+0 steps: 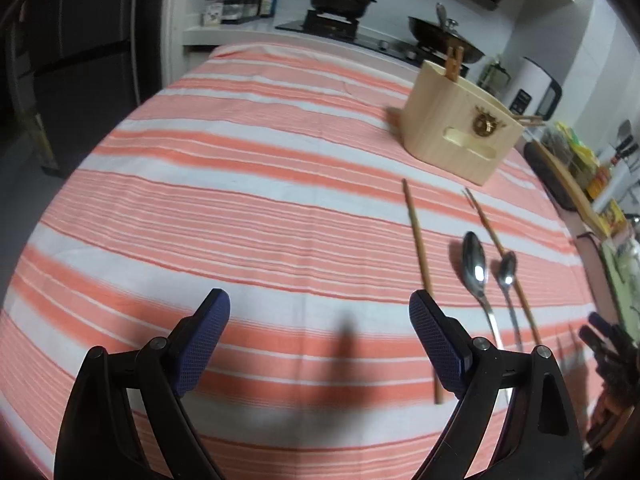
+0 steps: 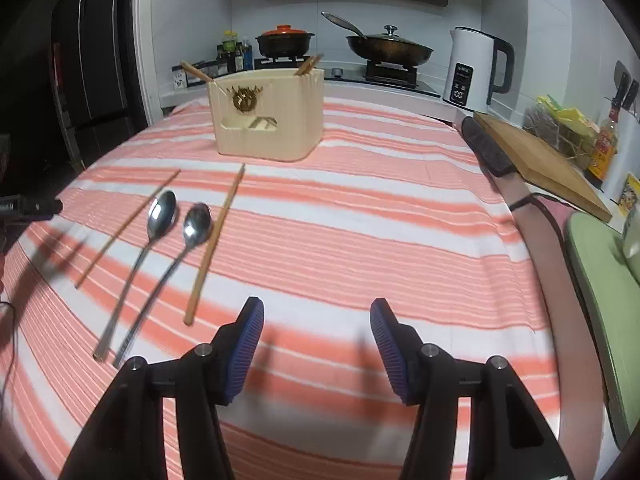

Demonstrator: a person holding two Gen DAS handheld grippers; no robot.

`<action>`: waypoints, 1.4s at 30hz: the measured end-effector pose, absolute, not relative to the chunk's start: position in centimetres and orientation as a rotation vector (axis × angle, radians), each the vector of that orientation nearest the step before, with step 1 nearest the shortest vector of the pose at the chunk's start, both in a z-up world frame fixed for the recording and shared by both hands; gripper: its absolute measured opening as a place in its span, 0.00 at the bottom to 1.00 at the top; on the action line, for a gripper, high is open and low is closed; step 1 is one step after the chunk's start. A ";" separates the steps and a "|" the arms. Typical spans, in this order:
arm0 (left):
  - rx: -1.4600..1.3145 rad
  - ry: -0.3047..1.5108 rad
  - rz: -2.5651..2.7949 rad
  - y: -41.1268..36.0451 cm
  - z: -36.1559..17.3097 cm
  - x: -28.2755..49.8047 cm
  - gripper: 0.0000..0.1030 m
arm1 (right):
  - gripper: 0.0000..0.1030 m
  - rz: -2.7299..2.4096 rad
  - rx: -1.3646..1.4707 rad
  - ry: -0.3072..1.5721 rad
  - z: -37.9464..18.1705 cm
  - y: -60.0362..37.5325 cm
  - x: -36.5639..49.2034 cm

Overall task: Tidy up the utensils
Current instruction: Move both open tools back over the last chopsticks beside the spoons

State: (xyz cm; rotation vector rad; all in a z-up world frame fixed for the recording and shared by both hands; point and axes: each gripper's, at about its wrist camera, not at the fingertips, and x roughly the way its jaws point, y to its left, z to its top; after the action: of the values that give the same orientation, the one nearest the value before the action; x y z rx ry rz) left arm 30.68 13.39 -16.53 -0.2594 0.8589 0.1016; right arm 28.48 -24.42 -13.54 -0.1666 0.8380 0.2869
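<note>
- No readable text, brand name or number in either view.
- Utensil holder: dark gold emblem on front face, ornamental; no letters made out.
- White kettle: dark control panel with small marks, too small to read.
- Sauce bottle: orange-yellow label, print blurred.
- Yellow packet at the right edge: picture and print, illegible.
- Bottles by the stove: labels too small to read.
- Small jars on the rack: label marks, unreadable.
</note>
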 end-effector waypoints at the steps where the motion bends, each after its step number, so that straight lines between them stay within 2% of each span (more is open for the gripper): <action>1: -0.221 0.848 0.140 13.3 -16.7 30.8 0.89 | 0.55 0.287 -0.162 0.844 -13.7 -24.7 28.2; 5: -0.131 0.823 0.132 12.7 -17.7 31.1 0.88 | 0.55 0.288 -0.144 0.854 -14.4 -24.9 27.3; 15: -0.097 0.931 0.145 12.9 -21.0 30.0 0.89 | 0.55 0.340 -0.133 0.887 -15.4 -23.2 26.2; 18: -0.124 0.916 0.142 13.3 -20.8 29.3 0.93 | 0.55 0.351 -0.139 0.887 -15.5 -22.5 26.3; 42: -0.081 0.949 0.203 12.9 -21.1 29.7 0.99 | 0.55 0.451 -0.138 0.919 -15.6 -18.0 27.3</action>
State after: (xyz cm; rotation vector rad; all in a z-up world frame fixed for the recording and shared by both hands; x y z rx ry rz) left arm 29.70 12.87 -21.12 -0.0810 0.9486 0.2032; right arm 27.34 -18.02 -15.58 -0.1383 0.9192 0.4505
